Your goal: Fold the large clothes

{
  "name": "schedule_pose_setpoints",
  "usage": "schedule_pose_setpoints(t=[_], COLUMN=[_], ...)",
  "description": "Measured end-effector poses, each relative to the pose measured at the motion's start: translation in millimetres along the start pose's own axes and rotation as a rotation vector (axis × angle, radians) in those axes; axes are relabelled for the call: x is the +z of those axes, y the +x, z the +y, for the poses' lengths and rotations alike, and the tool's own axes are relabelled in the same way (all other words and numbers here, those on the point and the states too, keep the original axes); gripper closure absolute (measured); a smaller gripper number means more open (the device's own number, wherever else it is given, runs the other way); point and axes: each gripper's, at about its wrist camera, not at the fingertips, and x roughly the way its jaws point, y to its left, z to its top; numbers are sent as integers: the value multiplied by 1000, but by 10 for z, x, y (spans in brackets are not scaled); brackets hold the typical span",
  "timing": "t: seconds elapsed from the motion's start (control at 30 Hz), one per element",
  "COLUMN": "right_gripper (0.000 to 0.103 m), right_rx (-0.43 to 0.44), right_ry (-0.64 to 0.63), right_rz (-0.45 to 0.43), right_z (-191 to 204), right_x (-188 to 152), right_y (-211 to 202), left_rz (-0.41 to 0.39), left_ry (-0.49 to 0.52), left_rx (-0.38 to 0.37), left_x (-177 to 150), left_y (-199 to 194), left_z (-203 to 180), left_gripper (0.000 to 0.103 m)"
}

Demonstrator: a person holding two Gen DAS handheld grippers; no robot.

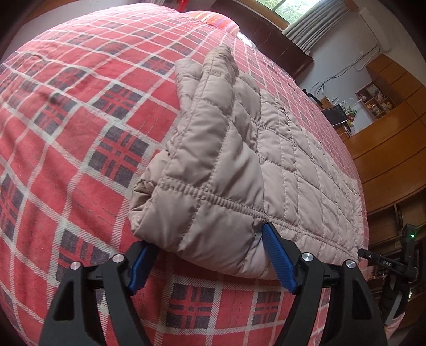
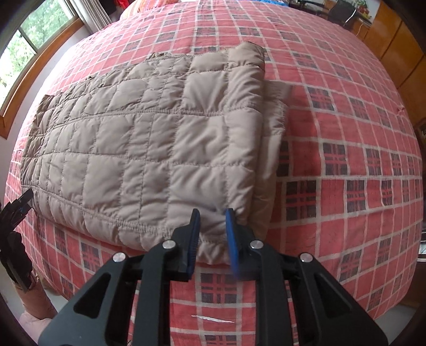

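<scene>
The quilted beige jacket (image 2: 149, 138) lies spread near the front edge of the bed (image 2: 346, 165), its sides already turned in over the body; its hem runs along that front edge, with the two tools at either end of it. The right tool (image 2: 211, 234) stands narrowly parted with a bunched fold of the hem between its blue pads, which seem to be just closing on it, though blur hides whether they grip; the left tool (image 1: 210, 255) is spread wide around the hem's other corner, the puffy layers sitting between its fingers but not pinched.

To do this step well, both tools probably need to take every layer at the hem, since padded fabric slips and springs open; the left should close fully first; then both should lift together and carry the hem evenly toward the collar, keeping the edge taut so the fold lands square.

The bed wears a red plaid sheet (image 1: 80, 133), soft and slightly rumpled; a window with grey curtains (image 1: 314, 21), a dark headboard and wooden cabinets (image 1: 394, 149) surround it.
</scene>
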Motion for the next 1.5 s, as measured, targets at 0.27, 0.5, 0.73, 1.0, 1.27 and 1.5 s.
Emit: schedule_pose_setpoints(t=[0.27, 0.5, 0.73, 1.0, 1.27, 1.5], right_gripper=[84, 84, 84, 85, 94, 95], right_rx=[31, 30, 50, 73, 124, 158], right_ry=[-7, -48, -34, -4, 34, 44], right_rz=[55, 54, 48, 44, 66, 67], right_z=[-60, -83, -78, -330, -550, -710], right_x=[40, 150, 111, -4, -23, -45], right_y=[307, 490, 500, 227, 247, 335], left_rz=[-21, -73, -123, -238, -348, -309], left_ry=[-65, -132, -114, -12, 233, 466], left_rx=[15, 3, 47, 76, 55, 60], left_x=[26, 96, 140, 133, 58, -166], left_y=[85, 31, 17, -296, -498, -249], left_z=[17, 94, 4, -329, -1043, -1579], left_gripper=[22, 31, 67, 89, 91, 91])
